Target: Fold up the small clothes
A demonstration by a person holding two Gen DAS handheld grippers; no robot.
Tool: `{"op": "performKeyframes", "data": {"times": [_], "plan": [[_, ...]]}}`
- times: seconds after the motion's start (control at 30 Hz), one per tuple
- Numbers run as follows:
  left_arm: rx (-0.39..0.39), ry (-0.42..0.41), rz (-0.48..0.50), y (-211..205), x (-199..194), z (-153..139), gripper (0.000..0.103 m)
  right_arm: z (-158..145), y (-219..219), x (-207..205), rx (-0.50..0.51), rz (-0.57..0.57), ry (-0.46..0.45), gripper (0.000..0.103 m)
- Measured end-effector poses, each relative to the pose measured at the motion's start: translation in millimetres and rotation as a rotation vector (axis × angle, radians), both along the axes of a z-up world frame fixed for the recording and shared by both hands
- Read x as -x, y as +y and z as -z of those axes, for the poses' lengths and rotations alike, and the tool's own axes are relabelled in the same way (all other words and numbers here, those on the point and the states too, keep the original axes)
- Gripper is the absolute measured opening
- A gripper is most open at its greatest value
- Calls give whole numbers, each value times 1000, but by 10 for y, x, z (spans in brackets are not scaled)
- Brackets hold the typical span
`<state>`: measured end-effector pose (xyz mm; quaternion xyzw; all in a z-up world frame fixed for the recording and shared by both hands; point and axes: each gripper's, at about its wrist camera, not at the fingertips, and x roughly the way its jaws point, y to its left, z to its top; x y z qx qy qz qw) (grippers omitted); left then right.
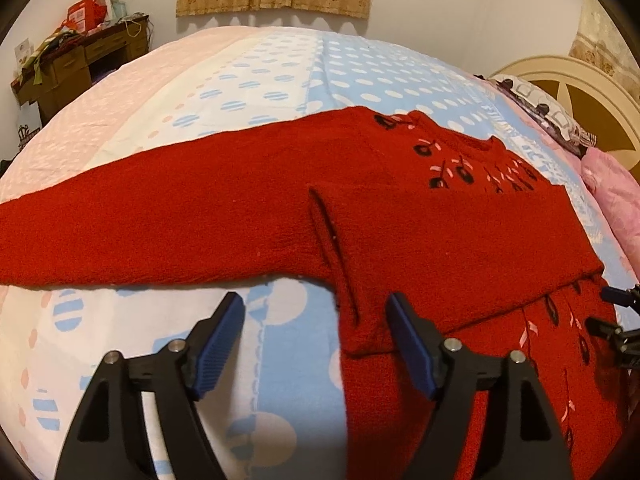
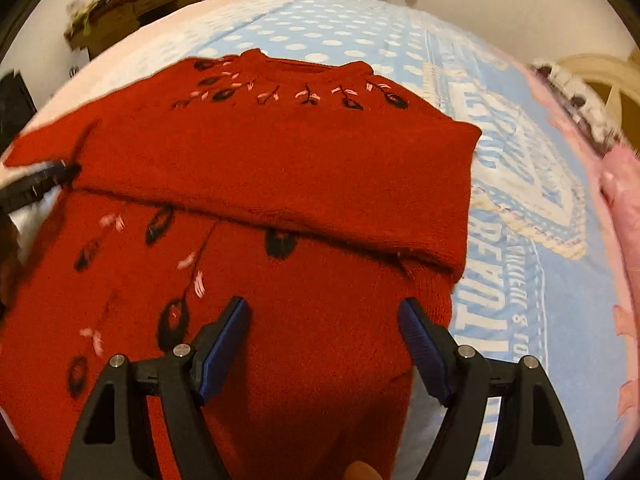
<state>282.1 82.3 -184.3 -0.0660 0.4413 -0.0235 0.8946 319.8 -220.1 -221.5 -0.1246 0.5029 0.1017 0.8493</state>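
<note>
A red knitted sweater point(image 1: 400, 216) with black and pink embroidery lies flat on the bed. One sleeve is folded across the chest point(image 2: 280, 176); the other sleeve point(image 1: 120, 224) stretches out to the left. My left gripper point(image 1: 316, 320) is open and empty, hovering at the sweater's left side near the folded sleeve's cuff. My right gripper point(image 2: 324, 328) is open and empty above the sweater's lower body point(image 2: 304, 320). The right gripper's tips also show at the right edge of the left wrist view point(image 1: 616, 312). The left gripper shows blurred at the left edge of the right wrist view point(image 2: 36, 184).
The bed is covered by a blue, white and pink dotted sheet point(image 1: 260, 88). A pink pillow point(image 1: 616, 200) and a headboard point(image 1: 568, 92) lie to the right. A cluttered wooden desk point(image 1: 80, 56) stands at the far left by the wall.
</note>
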Motion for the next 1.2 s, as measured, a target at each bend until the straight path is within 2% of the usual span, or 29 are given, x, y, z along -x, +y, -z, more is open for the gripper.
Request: {"op": "performKeyframes", "data": {"times": [0.1,0.17,0.23,0.37,0.43,0.53,0.63,0.77,0.9,1.03,1.2], "plan": [[35,-12,-23,128,87,-111,77,-43,-91,34,-51,56,-4,78],[39,-63,-49,269,236,-211,77,-119,-45,72,-37,51,-14,78],[6,-100,-69,395,366,-274,77,-100,22,133,-12,22,-23,78],[-50,-130,-126,763,572,-372,77,-63,34,245,9,42,-60,78],[-73,-132,-160,974,636,-411,77,-138,74,266,28,51,-47,79],[-145,-110,-233,1357,667,-454,77,-316,277,338,41,-11,-1,79],[-202,-97,-288,1696,649,-474,77,-515,526,494,65,-84,-46,79],[-174,-85,-477,2368,606,-460,77,-720,941,576,15,-165,-96,79],[-147,-52,-600,2830,564,-393,77,-671,1266,428,-27,-172,-114,79],[-101,-13,-616,3026,481,-328,77,-561,1510,231,-64,-151,-109,79],[-138,-3,-609,3091,353,-300,77,-428,1748,69,-53,-139,-130,79]]}}
